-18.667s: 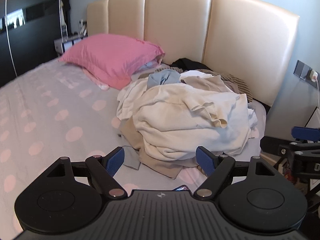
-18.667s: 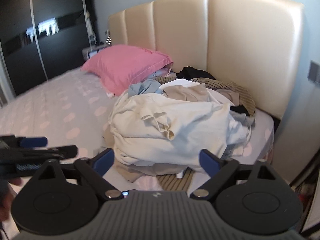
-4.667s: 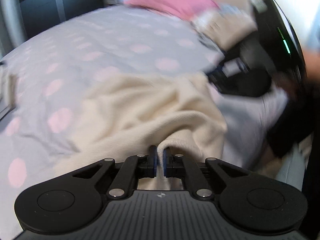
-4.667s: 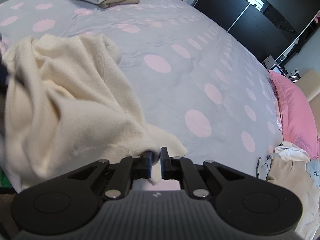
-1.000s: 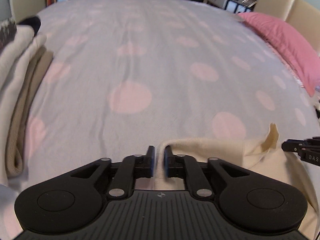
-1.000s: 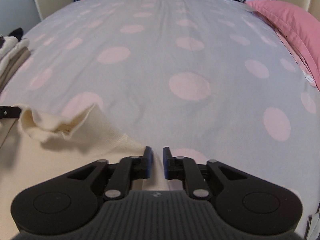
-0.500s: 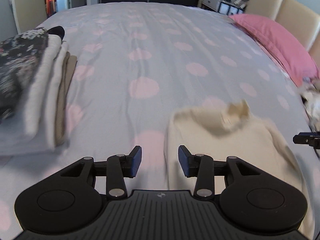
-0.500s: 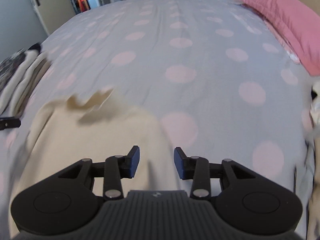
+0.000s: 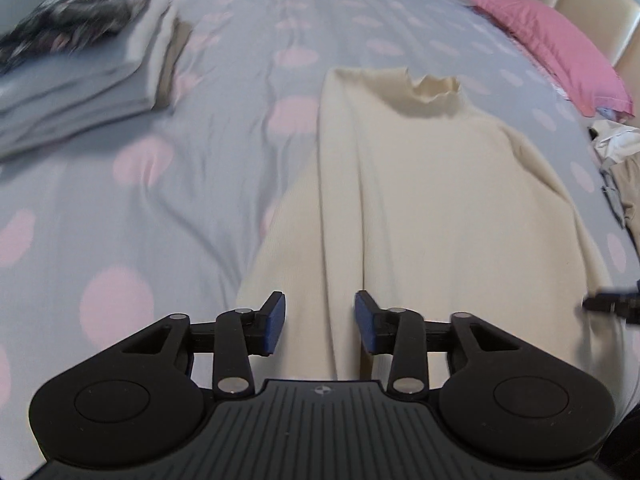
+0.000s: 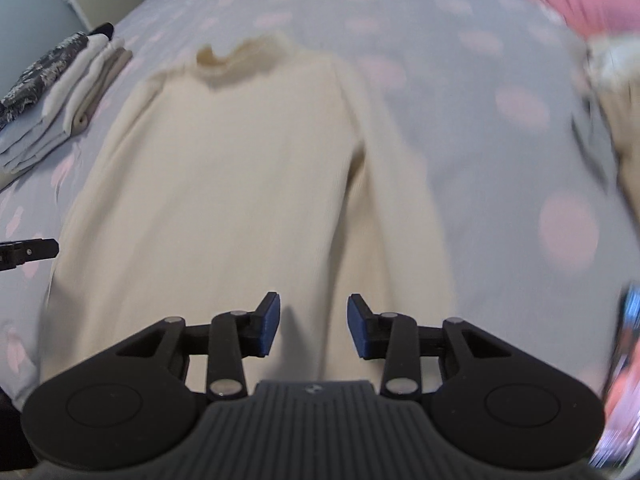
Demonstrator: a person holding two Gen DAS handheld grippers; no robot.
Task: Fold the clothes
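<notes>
A cream sweater (image 9: 400,184) lies spread flat on the grey bed sheet (image 9: 180,200) with pink dots, collar pointing away from me. My left gripper (image 9: 320,320) hovers over the sweater's near left part; its jaws are closing with only the fabric lying below them, nothing pinched. In the right wrist view the same sweater (image 10: 240,168) fills the middle. My right gripper (image 10: 313,322) stands open above its near right part, holding nothing. Each view shows the other gripper's tip at its edge.
A stack of folded clothes (image 9: 80,60) sits at the far left of the bed, also visible as folded clothes (image 10: 60,92). A pink pillow (image 9: 552,48) lies far right, and a heap of unfolded clothes (image 9: 616,152) is at the right edge.
Both grippers let go of the sweater's top edge, opened and drew back toward its lower end. The sweater now lies flat and stretched out on the bed.
</notes>
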